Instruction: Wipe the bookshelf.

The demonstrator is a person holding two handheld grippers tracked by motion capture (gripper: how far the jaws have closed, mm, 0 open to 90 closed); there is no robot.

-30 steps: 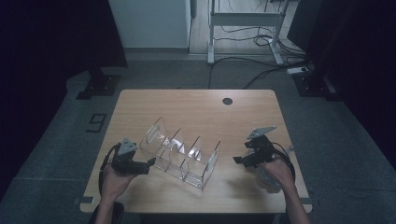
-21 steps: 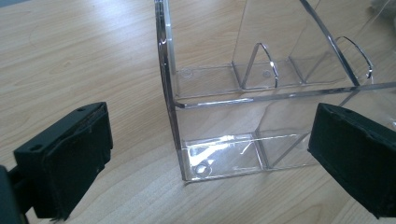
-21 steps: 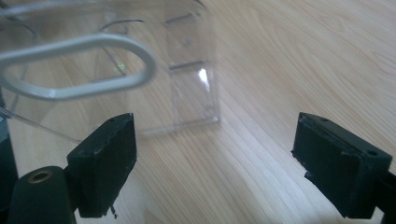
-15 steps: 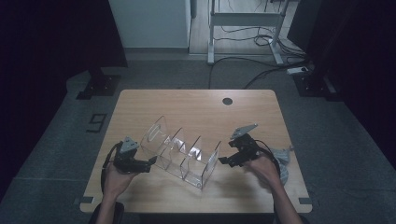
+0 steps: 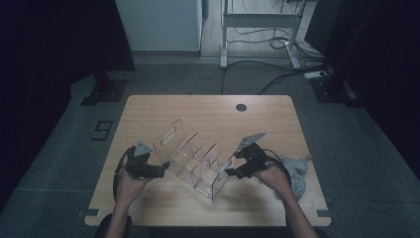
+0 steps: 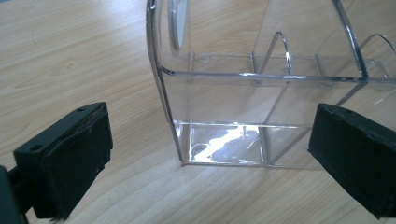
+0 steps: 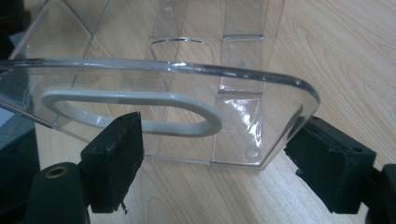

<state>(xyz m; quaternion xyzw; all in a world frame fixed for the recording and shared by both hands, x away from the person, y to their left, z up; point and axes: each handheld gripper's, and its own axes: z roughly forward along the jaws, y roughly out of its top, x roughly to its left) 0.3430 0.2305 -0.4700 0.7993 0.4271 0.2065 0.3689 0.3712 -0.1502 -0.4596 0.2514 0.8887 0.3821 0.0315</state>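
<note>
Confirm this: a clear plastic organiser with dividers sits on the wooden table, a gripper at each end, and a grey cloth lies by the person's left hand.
One thing is wrong: the grey cloth lies by the right hand, not the left, as the high view shows. The rest holds: the clear plastic organiser sits on the wooden table with the left gripper and right gripper at its ends.

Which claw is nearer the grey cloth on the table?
Right. The right claw sits at the clear organizer's near end, with the grey cloth just beyond that hand; the left claw is across the organizer.
</note>
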